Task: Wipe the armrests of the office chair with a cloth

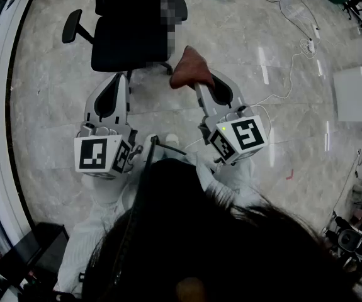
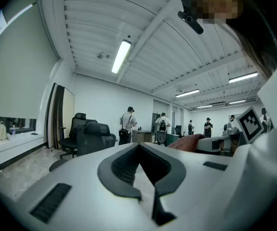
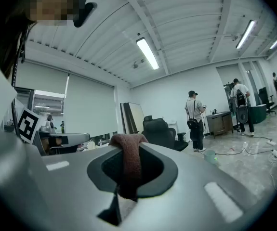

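We stand on a pale grey marbled tile floor [image 1: 256,137] in a big white office with strip lights on a ribbed ceiling, and several people stand far off by the back wall.

Our right gripper [image 1: 203,88] is pinched on a reddish-brown cloth [image 1: 190,68]. In the right gripper view the cloth [image 3: 128,162] drapes over the tips and hangs down between the dark pads. Our left gripper [image 1: 118,78] is pressed together with nothing between its pads. Both are held in the air side by side, with the left at 9 o'clock from the right.

The black office chair [image 1: 130,36] sits at 12 o'clock from the left gripper and 11 o'clock from the cloth. In the head view the cloth lies just off the seat's near corner, and the gripper views show it clear of the chair. One black armrest [image 1: 72,25] juts out at the chair's 9 o'clock side. A thin white cable [image 1: 289,74] trails across the floor at 2 o'clock from the right gripper, and a white box [image 1: 356,94] stands beyond it at 3 o'clock.
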Demonstrator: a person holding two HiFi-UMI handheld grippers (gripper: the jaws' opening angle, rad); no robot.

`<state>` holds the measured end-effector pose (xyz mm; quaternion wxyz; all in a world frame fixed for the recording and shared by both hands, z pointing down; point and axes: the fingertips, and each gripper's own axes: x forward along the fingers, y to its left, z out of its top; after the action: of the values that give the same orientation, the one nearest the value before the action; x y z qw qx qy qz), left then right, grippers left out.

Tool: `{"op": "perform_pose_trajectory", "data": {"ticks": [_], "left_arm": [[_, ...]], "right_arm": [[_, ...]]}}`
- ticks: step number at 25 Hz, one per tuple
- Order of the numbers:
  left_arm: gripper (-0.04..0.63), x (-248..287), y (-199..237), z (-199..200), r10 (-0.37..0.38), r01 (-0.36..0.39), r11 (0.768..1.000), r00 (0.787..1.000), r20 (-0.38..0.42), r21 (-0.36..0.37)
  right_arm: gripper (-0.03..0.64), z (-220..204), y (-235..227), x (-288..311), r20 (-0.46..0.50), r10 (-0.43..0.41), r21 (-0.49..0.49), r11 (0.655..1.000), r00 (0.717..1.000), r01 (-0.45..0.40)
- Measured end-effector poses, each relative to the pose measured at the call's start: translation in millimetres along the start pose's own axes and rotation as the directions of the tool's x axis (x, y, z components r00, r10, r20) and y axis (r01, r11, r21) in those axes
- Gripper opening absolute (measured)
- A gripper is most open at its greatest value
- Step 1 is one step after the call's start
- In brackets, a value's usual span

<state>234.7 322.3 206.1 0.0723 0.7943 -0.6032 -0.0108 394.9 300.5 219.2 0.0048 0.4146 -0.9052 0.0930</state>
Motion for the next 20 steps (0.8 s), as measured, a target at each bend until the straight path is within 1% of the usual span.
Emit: {"op": "perform_pose_trajectory", "data": {"ticks": [10,16,20], "left_arm": [[0.003,-0.6,2.0,-4.0,0.029,-0.029,1.000,1.000,-0.001,0.009],[0.003,2.3,-4.7,-15.3,0.041,-0.041,0.999,0.999,0.019,0.021],[0.003,17.5,-5.8,-17.6,0.061,-0.061,0.998,0.998,0.003,0.025]], "right_arm": [[0.023,-2.0,-3.0,-3.1,0.006,0.001,0.009,1.000,1.000,-0.001],[0.025,-8.6,-15.7,-7.2,0.014,0.012,0.026,1.000,1.000,-0.013],[0.025,-11.0,-35.4,0.3,0.000,0.013,0.046,0.999,1.000,-0.013]]}}
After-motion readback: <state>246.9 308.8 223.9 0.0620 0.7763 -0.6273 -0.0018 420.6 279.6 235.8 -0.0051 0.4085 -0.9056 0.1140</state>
